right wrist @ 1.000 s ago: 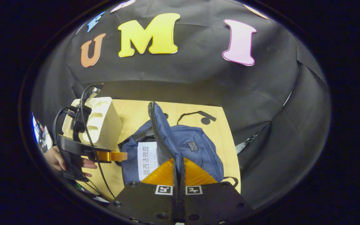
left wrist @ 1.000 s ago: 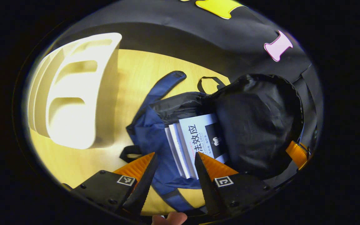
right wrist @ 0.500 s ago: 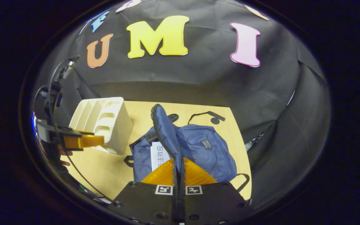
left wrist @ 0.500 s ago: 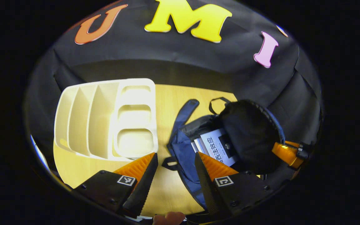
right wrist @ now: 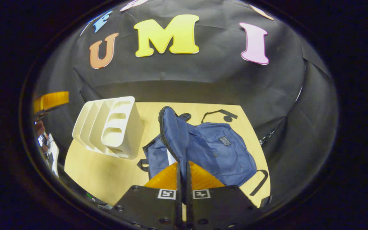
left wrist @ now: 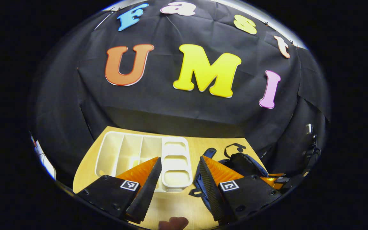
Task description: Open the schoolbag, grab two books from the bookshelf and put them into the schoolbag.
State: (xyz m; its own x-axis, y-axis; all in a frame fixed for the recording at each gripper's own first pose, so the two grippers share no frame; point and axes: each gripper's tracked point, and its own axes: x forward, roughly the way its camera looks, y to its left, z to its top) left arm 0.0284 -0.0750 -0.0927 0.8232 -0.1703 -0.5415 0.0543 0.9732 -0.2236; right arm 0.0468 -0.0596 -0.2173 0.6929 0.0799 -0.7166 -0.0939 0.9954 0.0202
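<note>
Schoolbag lies on wooden table, right of white bookshelf; flap raised, white book edge apparently inside. Right gripper: fingers closed together, pinching flap edge. Left gripper: fingers spread wide, nothing held, above bookshelf.

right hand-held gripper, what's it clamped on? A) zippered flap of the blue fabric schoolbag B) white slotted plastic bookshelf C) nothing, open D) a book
A: in the right gripper view the right hand-held gripper has its fingers shut on the raised zippered flap of the blue fabric schoolbag, which stands up from between them.
</note>
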